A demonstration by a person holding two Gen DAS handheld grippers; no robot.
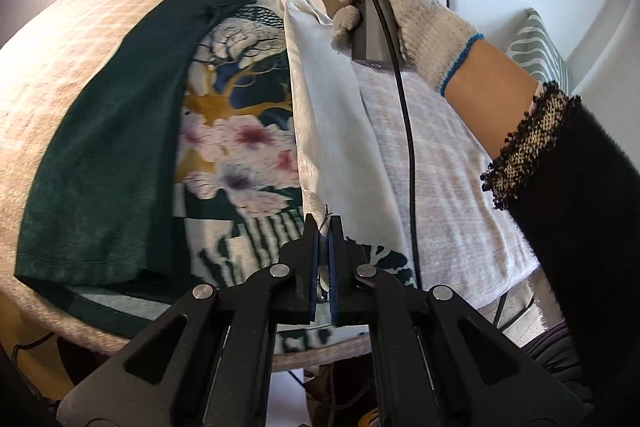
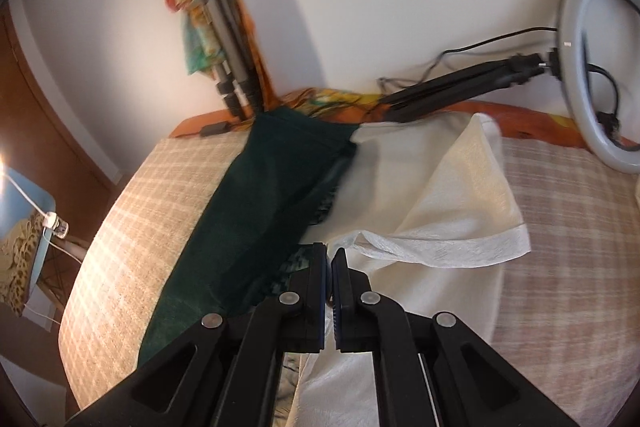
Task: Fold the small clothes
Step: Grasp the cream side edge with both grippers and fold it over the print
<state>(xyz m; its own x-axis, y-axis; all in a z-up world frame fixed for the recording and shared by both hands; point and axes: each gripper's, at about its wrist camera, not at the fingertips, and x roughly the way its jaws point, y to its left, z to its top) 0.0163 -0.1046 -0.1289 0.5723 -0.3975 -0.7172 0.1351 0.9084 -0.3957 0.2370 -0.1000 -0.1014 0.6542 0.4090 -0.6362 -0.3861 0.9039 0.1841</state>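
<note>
A small garment lies on the bed: a dark green part (image 1: 108, 147) on the left, a floral tree print (image 1: 240, 115) in the middle, and its white inner side (image 1: 332, 147) folded over from the right. My left gripper (image 1: 324, 227) is shut on the near white edge, with thin cloth between the pads. In the right wrist view my right gripper (image 2: 331, 255) is shut on the white hem (image 2: 440, 247), holding a raised flap beside the green part (image 2: 272, 195). A gloved hand (image 1: 400, 11) holds the right gripper's handle at the far end; its fingertips are hidden there.
The bed has a beige checked cover (image 1: 60, 67) (image 2: 560, 227) and a wooden headboard (image 2: 520, 123). Tripod legs (image 2: 224, 39) lean on the wall behind it. A ring light (image 2: 580, 75) with its black stand lies at the far right. A black cable (image 1: 404, 127) hangs over the garment. A striped cushion (image 1: 540, 47) sits on the right.
</note>
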